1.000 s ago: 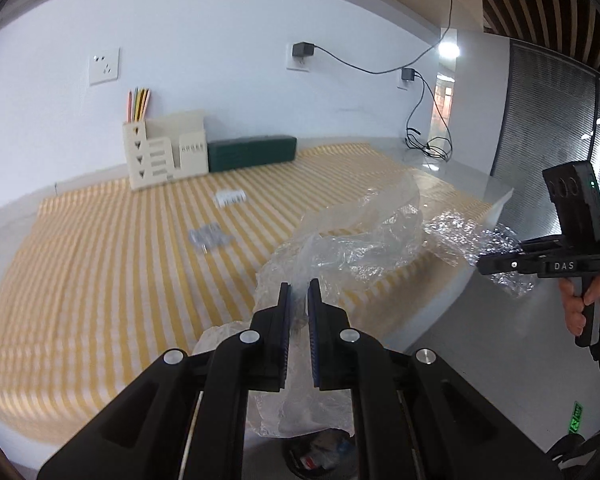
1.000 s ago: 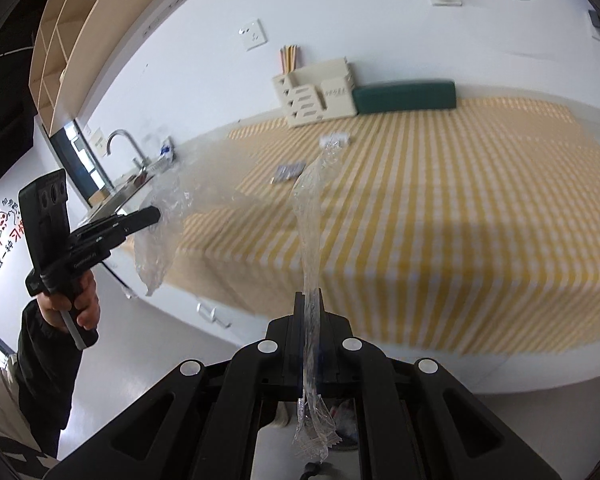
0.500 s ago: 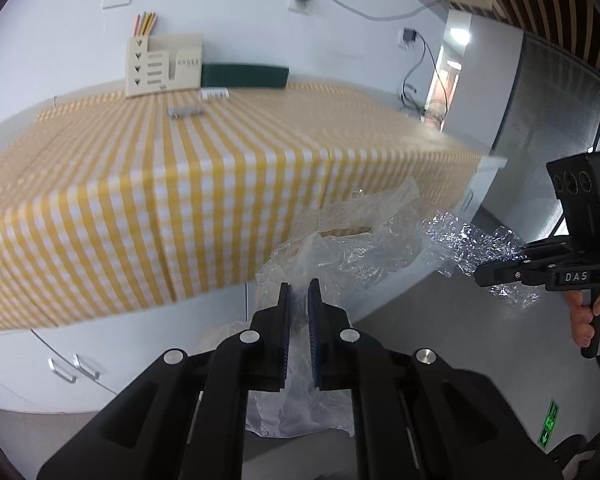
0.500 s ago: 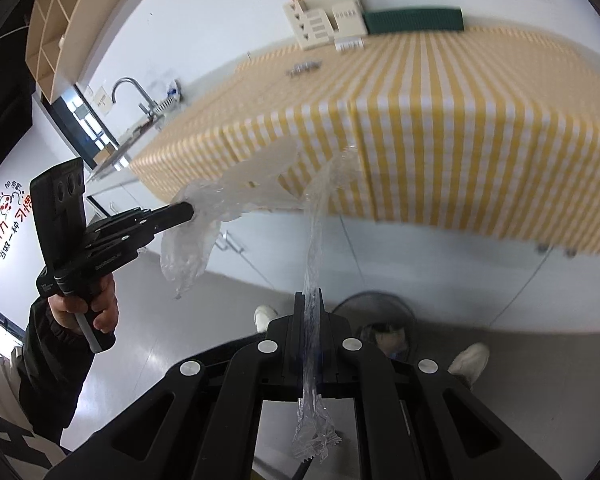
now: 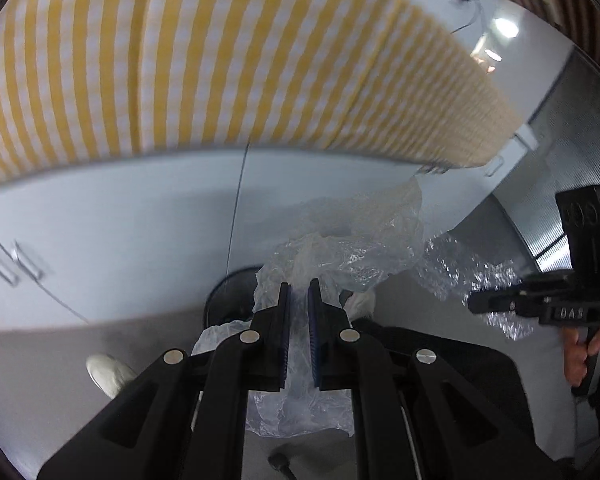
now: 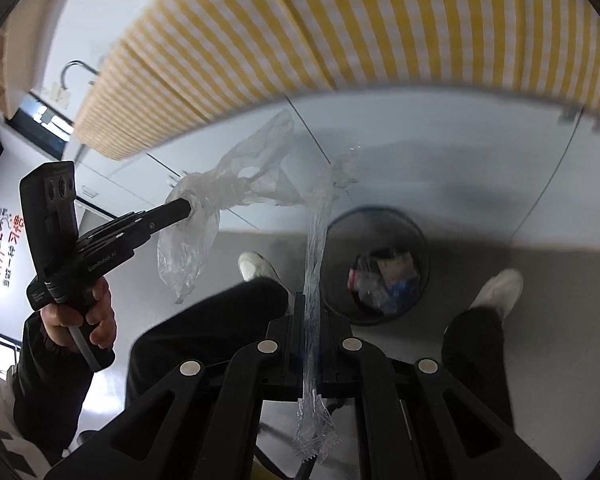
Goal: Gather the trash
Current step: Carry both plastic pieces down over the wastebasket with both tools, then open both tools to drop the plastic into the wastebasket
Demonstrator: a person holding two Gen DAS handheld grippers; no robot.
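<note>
Between the pads of the right tool (image 6: 308, 304) a clear plastic wrapper (image 6: 314, 240) is clamped flat, its crimped end hanging below the jaws. The left tool (image 5: 298, 292) grips a crumpled clear plastic bag (image 5: 348, 240), bunched at its tip in the right wrist view. Both tools point down toward the floor, in front of the white cabinet (image 6: 440, 152) under the yellow-checked cloth (image 6: 340, 20) of the surface. A dark round bin (image 6: 376, 264) stands below, just right of the wrapper, with rubbish inside. The drop-off seems in hand: next, each piece should be brought over the bin's mouth, then the jaws opened.
</note>
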